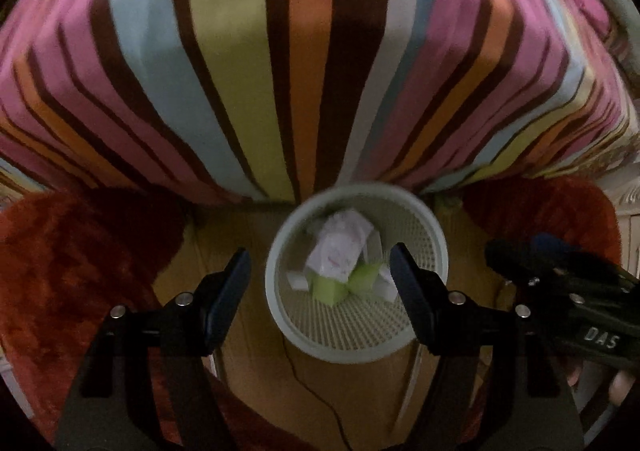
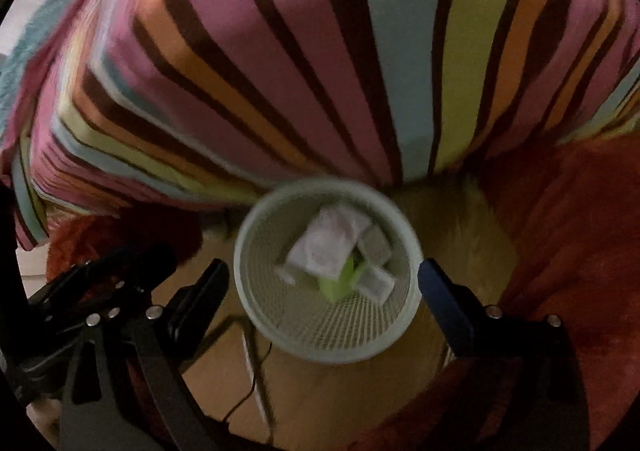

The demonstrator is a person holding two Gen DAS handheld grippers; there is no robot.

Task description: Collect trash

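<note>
From the left wrist we look almost straight down, past our left hand-held gripper (image 1: 320, 275), into a pale round mesh wastebasket (image 1: 280, 315) on the floor. The right wrist view faces steeply down into the same wastebasket (image 2: 404, 315) from nearby. Both share the striped multicoloured bedspread (image 1: 240, 71) above it; blur seems to soften details.

- "DAS" in pale capital letters stands on the black body of the right gripper (image 1: 560, 283), seen in the left wrist view off to the right of the left gripper's jaws.
- The white paper (image 1: 340, 247) in the bin beyond the jaws carries faint reddish marks, too blurred to read in either view.
- Nothing else legible.
</note>
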